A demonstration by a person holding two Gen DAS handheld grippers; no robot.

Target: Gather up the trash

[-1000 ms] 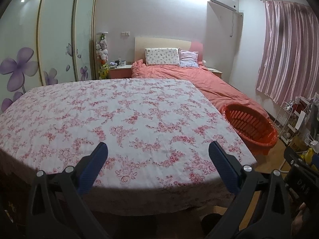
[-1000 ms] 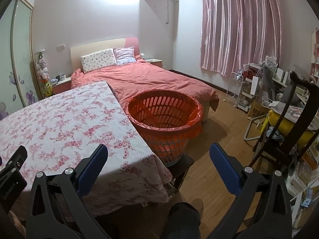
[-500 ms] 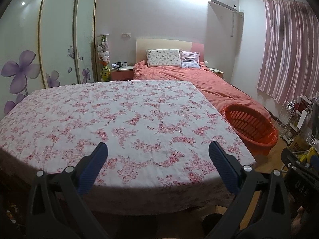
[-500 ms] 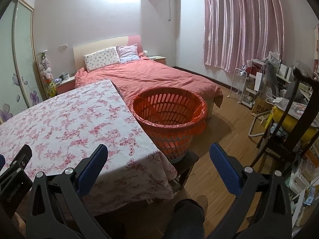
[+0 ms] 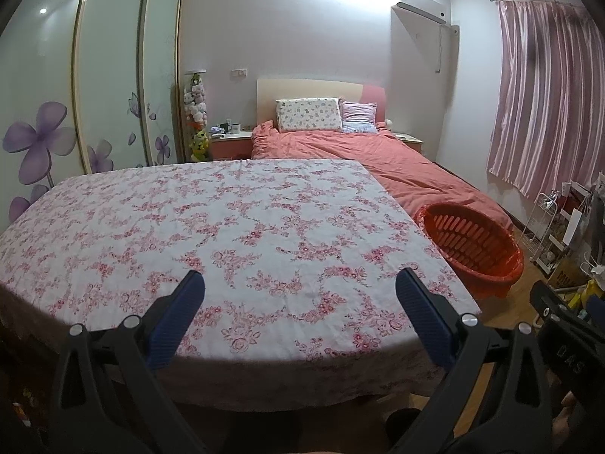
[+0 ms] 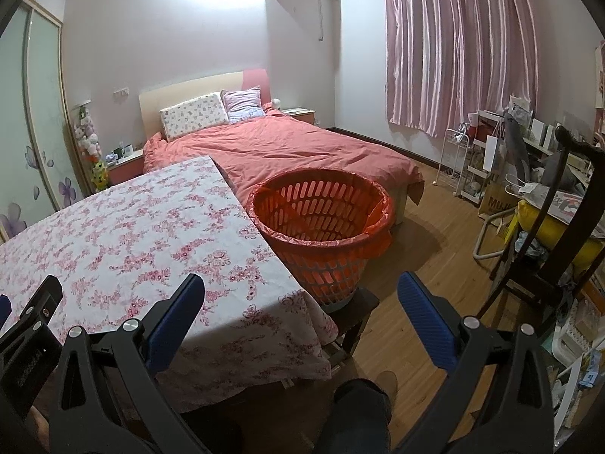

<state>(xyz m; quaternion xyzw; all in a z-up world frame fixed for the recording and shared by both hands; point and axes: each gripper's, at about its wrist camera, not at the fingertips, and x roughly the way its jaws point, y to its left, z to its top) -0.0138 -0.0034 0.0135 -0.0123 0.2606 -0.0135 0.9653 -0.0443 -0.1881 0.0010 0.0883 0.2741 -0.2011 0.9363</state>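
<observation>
The orange basket (image 6: 321, 227), lined with an orange bag, is seen standing just beside the right edge of the table (image 6: 124, 234), raised on a dark low stand (image 6: 355, 304) over the wooden floor (image 6: 435, 249). In the left wrist view the same basket (image 5: 470, 244) is seen at the far right of the table (image 5: 227, 227), between it and the bed (image 5: 397, 162). The table is covered with a white cloth printed with pink flowers.

The left gripper (image 5: 300, 302) is held above the near edge of the table, its blue-padded fingers spread wide apart with nothing between them. The right gripper (image 6: 300, 304) is held over the near right corner of the table, its jaws likewise wide apart and holding nothing; the basket lies beyond it.

Farther off, the bed with its salmon cover and two pillows (image 6: 211, 115) is set against the far wall. Pink curtains (image 6: 461, 49) are hung at the right, and a wardrobe (image 5: 94, 87) with purple flower motifs is seen at the left. A cluttered shelf rack (image 6: 480, 166) stands on the right.
</observation>
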